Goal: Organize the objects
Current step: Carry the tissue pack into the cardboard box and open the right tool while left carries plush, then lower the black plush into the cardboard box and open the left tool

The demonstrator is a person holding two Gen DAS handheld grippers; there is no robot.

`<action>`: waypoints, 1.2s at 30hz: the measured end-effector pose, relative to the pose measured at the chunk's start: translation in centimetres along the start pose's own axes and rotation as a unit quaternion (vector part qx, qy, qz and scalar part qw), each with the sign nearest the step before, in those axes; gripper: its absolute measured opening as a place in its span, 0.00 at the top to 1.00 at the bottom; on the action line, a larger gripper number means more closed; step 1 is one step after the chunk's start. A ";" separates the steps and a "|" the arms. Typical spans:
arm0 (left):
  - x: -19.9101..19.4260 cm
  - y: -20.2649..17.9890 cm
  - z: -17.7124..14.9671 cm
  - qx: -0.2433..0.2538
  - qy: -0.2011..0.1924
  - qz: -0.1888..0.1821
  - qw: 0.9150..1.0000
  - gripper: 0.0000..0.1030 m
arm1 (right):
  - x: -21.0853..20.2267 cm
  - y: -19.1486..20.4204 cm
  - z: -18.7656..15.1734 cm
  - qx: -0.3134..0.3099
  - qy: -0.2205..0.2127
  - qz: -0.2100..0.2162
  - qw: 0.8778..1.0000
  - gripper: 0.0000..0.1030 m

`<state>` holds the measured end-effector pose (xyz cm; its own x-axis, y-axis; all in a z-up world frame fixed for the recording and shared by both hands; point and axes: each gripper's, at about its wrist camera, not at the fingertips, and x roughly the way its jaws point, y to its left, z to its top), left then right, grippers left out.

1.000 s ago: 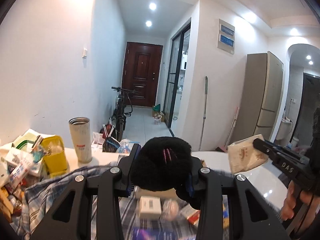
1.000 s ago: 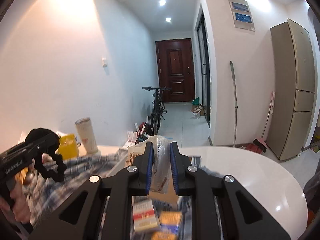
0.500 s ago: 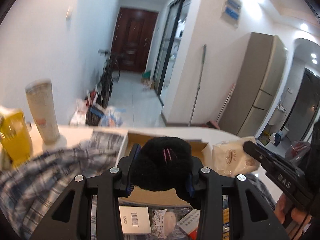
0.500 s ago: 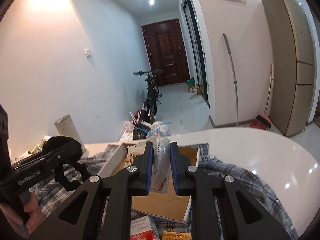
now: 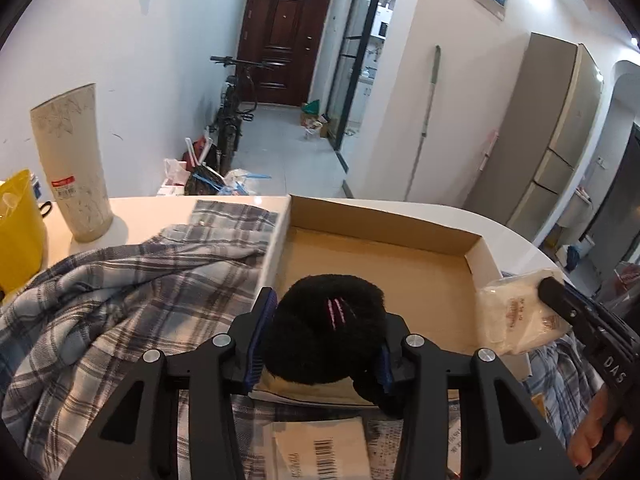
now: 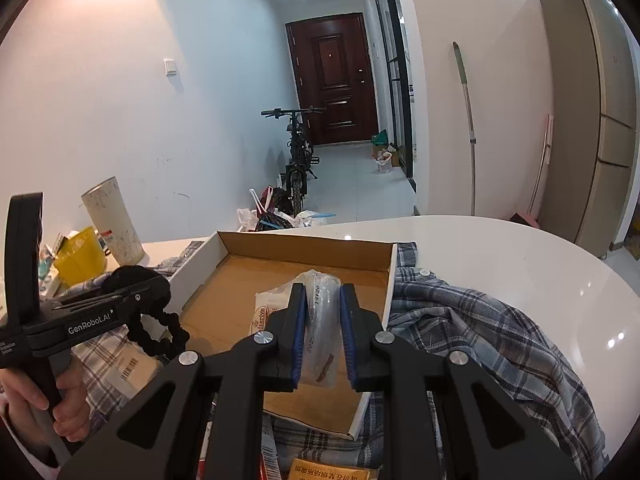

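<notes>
left gripper (image 5: 322,336) jaws just easing open round fluffy black hairband (image 5: 326,330) | right gripper (image 6: 323,334) jaws clamped on crinkly packet (image 6: 316,320) | we reckon both light, squishy, grab mid-body

Left gripper (image 5: 324,338): points forward and downward; its blue-padded fingers (image 5: 262,334) sit against both sides of a black fuzzy item (image 5: 326,334). Jaws have just been opening slightly, item between them and in contact. In the right wrist view the left hand (image 6: 66,398) wraps the handle from below, fingers curled.

Right gripper (image 6: 323,334): also angled forward and down, jaws drawn narrow and clamped on a clear plastic packet (image 6: 316,320). In the left wrist view the right hand (image 5: 596,432) shows only as fingertips on the handle.
</notes>
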<state>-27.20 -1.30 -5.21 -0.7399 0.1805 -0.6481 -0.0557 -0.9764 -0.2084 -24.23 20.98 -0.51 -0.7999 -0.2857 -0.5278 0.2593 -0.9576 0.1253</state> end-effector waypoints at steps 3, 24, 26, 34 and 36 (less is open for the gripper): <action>-0.2 -0.3 -0.2 0.000 0.003 -0.002 1.000 0.34 | 0.0 0.3 -0.2 -0.006 0.001 0.000 1.000 0.85; 1.9 5.2 -0.6 -0.110 0.106 0.012 0.988 0.15 | 1.3 -2.4 -0.5 0.051 0.052 -0.049 0.996 0.09; 2.1 4.7 -0.9 -0.093 0.129 0.001 0.987 0.15 | 1.8 -2.8 -0.7 0.059 0.069 -0.051 0.995 0.09; 2.4 4.1 -2.8 -0.112 0.190 -0.033 0.975 0.15 | 1.0 -3.0 -0.5 0.056 0.092 -0.042 0.993 0.09; 1.8 3.6 -3.2 -0.102 0.189 -0.029 0.976 0.15 | 0.4 -2.8 -0.4 0.048 0.094 -0.040 0.994 0.09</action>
<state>-26.62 -4.09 -9.44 -0.4374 0.3039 -0.8464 0.0726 -0.9262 -0.3701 -25.06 23.53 -1.46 -0.6981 -0.2059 -0.6858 0.1391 -0.9785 0.1522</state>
